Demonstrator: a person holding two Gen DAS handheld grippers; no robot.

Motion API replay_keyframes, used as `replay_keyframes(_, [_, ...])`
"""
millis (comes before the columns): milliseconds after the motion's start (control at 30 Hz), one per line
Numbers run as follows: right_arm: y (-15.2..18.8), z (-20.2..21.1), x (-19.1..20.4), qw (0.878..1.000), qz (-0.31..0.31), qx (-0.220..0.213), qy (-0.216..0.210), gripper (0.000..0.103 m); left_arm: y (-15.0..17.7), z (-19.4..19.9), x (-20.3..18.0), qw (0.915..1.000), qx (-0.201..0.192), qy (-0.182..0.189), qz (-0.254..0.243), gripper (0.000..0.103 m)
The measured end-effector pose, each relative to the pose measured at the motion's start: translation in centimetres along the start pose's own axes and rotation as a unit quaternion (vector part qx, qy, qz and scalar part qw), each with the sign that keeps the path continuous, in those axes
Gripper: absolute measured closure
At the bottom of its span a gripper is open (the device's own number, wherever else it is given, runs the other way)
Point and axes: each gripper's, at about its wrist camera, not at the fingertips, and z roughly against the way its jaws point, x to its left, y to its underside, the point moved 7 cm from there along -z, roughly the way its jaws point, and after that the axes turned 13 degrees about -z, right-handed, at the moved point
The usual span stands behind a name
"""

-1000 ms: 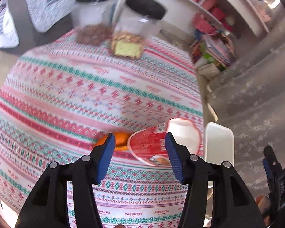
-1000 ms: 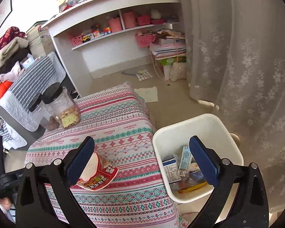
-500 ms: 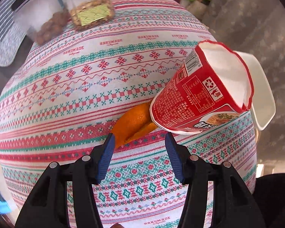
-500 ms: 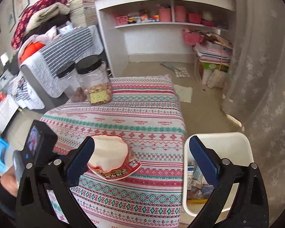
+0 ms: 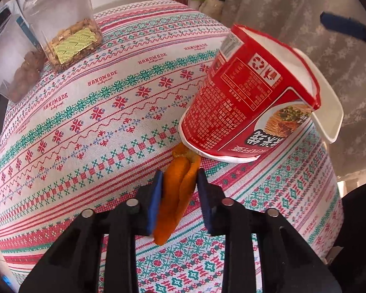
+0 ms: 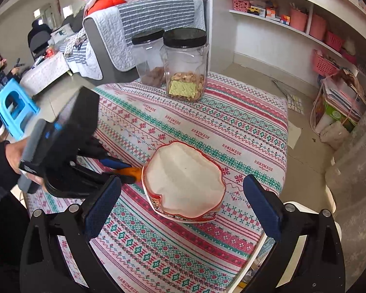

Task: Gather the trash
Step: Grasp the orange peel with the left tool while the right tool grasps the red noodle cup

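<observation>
Left gripper (image 5: 179,185): black angular frame, blue finger pads (image 5: 155,202), round silver screws. Right gripper (image 6: 183,210): matching black frame, blue pads, silver screws. Left hand (image 6: 11,157): bare skin, dark sleeve.

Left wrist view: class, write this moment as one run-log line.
left hand-held gripper: shut on orange peel | right hand-held gripper: open, before instant noodle cup | cup: on its side on tablecloth

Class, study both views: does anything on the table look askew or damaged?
Yes. The red noodle cup lies tipped on its side on the tablecloth, its rim crumpled, touching the orange peel the left gripper grips.
</observation>
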Motion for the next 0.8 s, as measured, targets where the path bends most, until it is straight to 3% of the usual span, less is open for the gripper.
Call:
replay_keyframes(300, [1.1, -3.2, 0.4, 0.998, 0.036, 0.041, -0.020, 0.007, 2.3, 6.8, 2.7, 0.9967, -0.056, -0.009, 0.059, 0.083])
replay_keyframes(467, [2.0, -6.8, 1.4, 0.994, 0.074, 0.072, 0.021, 0.007, 2.5, 8.9, 4.0, 0.9934, -0.080, -0.007, 0.081, 0.082])
replay_keyframes(567, [2.0, -8.3, 1.3, 0.994, 0.056, 0.082, 0.043, 0.012, 2.1, 9.4, 3.9, 0.9925, -0.085, -0.010, 0.087, 0.082])
replay_keyframes(800, [0.9, -7.8, 1.0, 0.997, -0.005, 0.058, 0.049, 0.016, 1.4, 9.6, 4.0, 0.9896, -0.099, -0.016, 0.103, 0.082])
